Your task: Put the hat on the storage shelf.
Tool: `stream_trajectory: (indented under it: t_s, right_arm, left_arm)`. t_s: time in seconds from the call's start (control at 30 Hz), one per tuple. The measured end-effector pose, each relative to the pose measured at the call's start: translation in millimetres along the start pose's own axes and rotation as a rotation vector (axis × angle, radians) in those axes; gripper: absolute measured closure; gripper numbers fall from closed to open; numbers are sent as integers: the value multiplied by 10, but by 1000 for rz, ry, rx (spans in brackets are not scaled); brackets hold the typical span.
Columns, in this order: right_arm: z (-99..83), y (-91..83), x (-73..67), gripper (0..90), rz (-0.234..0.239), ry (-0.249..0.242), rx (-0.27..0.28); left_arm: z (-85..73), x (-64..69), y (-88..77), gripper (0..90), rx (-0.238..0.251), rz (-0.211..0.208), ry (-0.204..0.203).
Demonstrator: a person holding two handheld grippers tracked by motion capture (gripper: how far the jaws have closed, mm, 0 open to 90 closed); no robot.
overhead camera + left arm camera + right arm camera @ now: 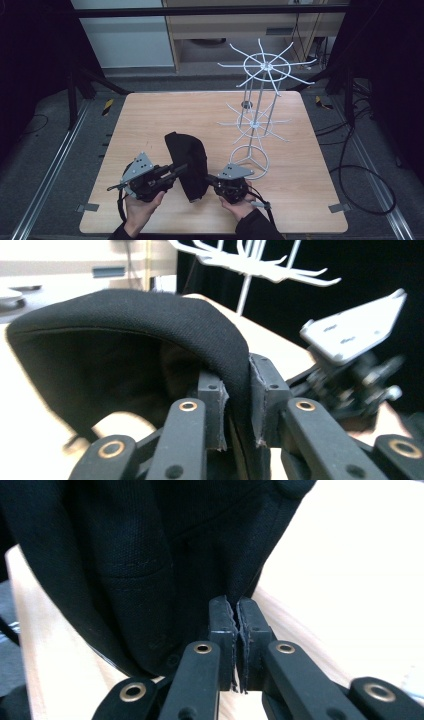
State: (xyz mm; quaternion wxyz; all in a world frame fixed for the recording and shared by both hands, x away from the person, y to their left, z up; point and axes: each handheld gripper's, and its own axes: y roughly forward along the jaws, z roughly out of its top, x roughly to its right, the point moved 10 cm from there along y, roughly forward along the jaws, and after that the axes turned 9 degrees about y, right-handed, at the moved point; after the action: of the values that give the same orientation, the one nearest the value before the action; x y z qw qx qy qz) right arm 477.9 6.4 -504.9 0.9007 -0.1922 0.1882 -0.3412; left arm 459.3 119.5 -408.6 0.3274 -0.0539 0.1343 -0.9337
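A black fabric cap [187,160] hangs just above the front middle of the wooden table [150,115], held from both sides. My left gripper [178,169] reaches in from the left. In the left gripper view its pads [212,395] are shut on the cap's curved edge [150,315]. From the right, my right gripper [209,178] comes in. In the right gripper view its pads [222,620] are pressed together at the lower edge of the dark cloth [125,555], and the pinched bit itself is barely visible.
A white wire rack [257,100] with two tiers of radiating hooks stands on a ring base at the table's right half, close behind my right gripper. Its hooks [250,262] show beyond the cap. My right gripper's grey plate [355,330] sits near my left gripper.
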Motion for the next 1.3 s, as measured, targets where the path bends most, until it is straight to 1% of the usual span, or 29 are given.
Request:
stream_trajectory:
  t_s: [0.03,0.07,0.1,0.13,0.2,0.27,0.3,0.33,0.37,0.43,0.47,0.5,0.53,0.57,0.67,0.7,0.73,0.77,0.8,0.83,0.87,0.93,1.03,1.1,1.13,1.17,1.23,1.27,1.3]
  right_arm:
    - [6,-14,13,874,-5,0,-1]
    - [6,-24,21,874,-7,-3,-6]
    - [6,-24,21,874,-7,-3,-6]
    - [2,-30,29,874,-15,-8,-18]
    - [-8,-27,23,874,-23,-18,-33]
    - [-19,-17,6,874,-20,-27,-47]
    - [-19,-17,6,874,-20,-27,-47]
    - [-34,-1,-9,873,-20,-36,-61]
    - [-34,-1,-9,873,-20,-36,-61]
    - [-50,20,-27,873,-20,-35,-72]
    - [-53,24,-32,873,-20,-35,-74]
    - [-53,24,-32,873,-20,-35,-74]
    - [-46,32,-47,872,-16,-37,-70]
    - [-46,32,-47,872,-16,-37,-70]
    - [-35,42,-77,871,-5,-30,-65]
    - [-35,42,-77,871,-5,-30,-65]
    - [-34,47,-83,871,-4,-29,-63]
    - [-27,56,-103,868,8,-20,-56]
    - [-24,59,-111,867,13,-16,-53]
    - [-24,59,-111,867,13,-16,-53]
    - [-21,80,-135,866,26,-11,-48]
    - [-21,101,-145,867,23,-13,-45]
    - [-8,141,-162,868,21,-15,-36]
    - [-1,167,-184,867,23,-17,-29]
    - [2,180,-196,865,22,-20,-26]
    - [5,193,-206,864,21,-28,-21]
    - [9,211,-226,857,23,-38,-14]
    - [10,226,-236,851,19,-46,-8]
    - [10,231,-242,844,20,-50,-5]
  left_arm:
    - [-39,-34,-15,752,-11,11,1]
    - [-120,-104,-39,744,-34,31,-2]
    - [-120,-104,-39,735,-34,31,-2]
    - [-196,-166,-51,725,-55,44,-11]
    - [-257,-211,-57,716,-69,51,-23]
    - [-316,-247,-61,701,-88,67,-18]
    - [-316,-247,-61,691,-88,67,-18]
    - [-390,-280,-72,677,-109,84,-11]
    - [-390,-280,-72,668,-109,84,-11]
    - [-504,-342,-107,653,-137,107,-6]
    - [-530,-366,-120,646,-143,114,-9]
    - [-530,-366,-120,637,-143,114,-9]
    - [-569,-417,-142,626,-154,130,-9]
    - [-569,-417,-142,613,-154,130,-9]
    - [-683,-545,-173,565,-191,198,4]
    - [-683,-545,-173,560,-191,198,4]
    - [-734,-588,-184,560,-214,216,10]
    - [-803,-646,-197,550,-239,242,9]
    - [-803,-646,-197,540,-239,242,9]
    - [-840,-677,-203,540,-247,251,8]
    - [-883,-708,-206,532,-257,255,1]
    - [-941,-769,-209,532,-272,269,-11]
    - [-951,-812,-219,525,-271,284,-24]
    - [-942,-836,-236,516,-265,296,-25]
    - [-942,-836,-236,512,-265,296,-25]
    - [-927,-860,-257,509,-257,310,-31]
    - [-924,-870,-265,507,-255,315,-32]
    - [-919,-899,-288,507,-250,327,-39]
    - [-917,-905,-293,507,-248,327,-45]
